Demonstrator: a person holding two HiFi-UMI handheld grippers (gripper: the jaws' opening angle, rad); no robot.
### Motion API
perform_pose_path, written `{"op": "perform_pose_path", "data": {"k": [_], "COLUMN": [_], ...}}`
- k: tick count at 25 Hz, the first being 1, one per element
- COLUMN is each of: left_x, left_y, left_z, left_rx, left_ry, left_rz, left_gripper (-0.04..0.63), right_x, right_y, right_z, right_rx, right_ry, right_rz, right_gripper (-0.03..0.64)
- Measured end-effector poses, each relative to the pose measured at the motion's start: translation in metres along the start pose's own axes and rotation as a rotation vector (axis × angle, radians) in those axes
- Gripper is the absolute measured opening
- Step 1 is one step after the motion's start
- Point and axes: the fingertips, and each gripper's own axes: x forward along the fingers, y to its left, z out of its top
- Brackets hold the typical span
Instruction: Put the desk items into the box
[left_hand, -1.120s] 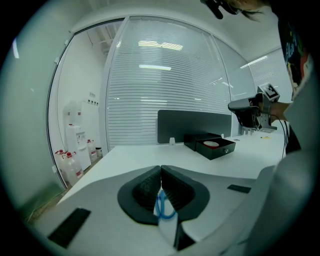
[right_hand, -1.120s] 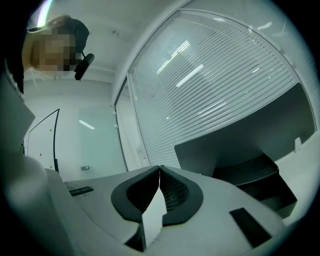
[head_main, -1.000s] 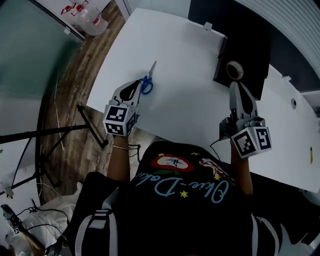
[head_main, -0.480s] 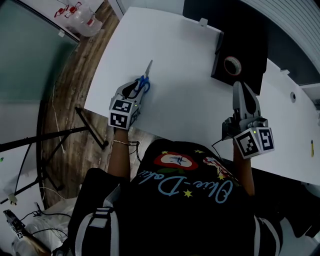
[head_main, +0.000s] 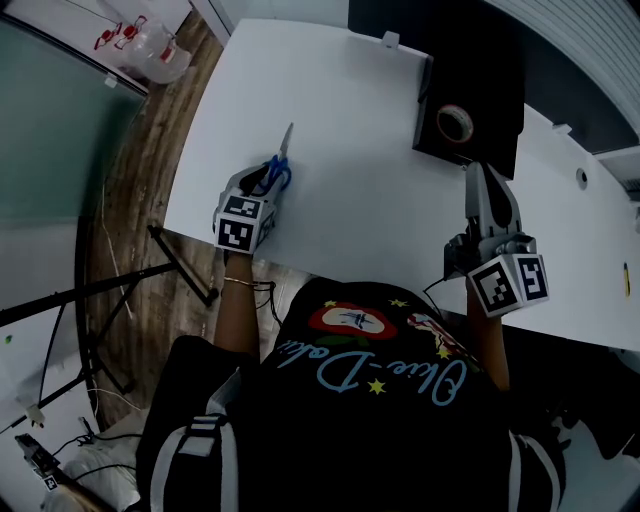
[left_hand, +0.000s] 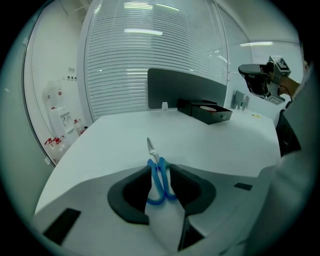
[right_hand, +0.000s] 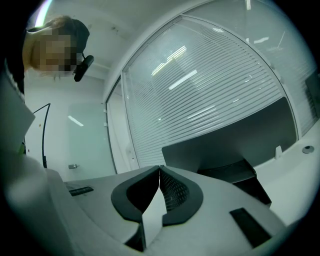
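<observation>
Your left gripper (left_hand: 161, 169) is opening its jaws around the scissors (left_hand: 159, 181) at 10 o'clock on the worktop (head_main: 350, 120), lining up a grab. Your right gripper (right_hand: 159, 171) hangs clenched and empty near the box (head_main: 482, 62) at 1 o'clock, which seemingly already holds tape (head_main: 455, 122).

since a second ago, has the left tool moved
Yes. Judged against the scissors lying on the desk, the left tool has slid forward: the blue handles now sit between its opening jaws, which do not press them.

Left gripper (left_hand: 160, 167) jaws opening, blue-handled scissors (left_hand: 156, 174) between them, flat on the white desk (left_hand: 215, 147), blades pointing away; black box (left_hand: 206, 111) well beyond.
</observation>
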Motion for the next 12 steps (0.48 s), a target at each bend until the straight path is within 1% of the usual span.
{"op": "perform_pose_path", "data": {"k": [6, 12], "left_x": [0.006, 0.012], "left_y": [-0.003, -0.002], "left_z": [-0.007, -0.007], "left_rx": [-0.001, -0.003], "left_ry": [0.053, 0.062], "left_rz": [-0.018, -0.016], "left_gripper": [0.144, 0.144], "right_x": [-0.005, -0.007], "right_y": [-0.003, -0.006], "right_z": [0.001, 0.001], "right_rx": [0.003, 0.004], "right_ry": [-0.007, -0.009], "right_rz": [-0.016, -0.027], "right_gripper": [0.014, 0.014]}}
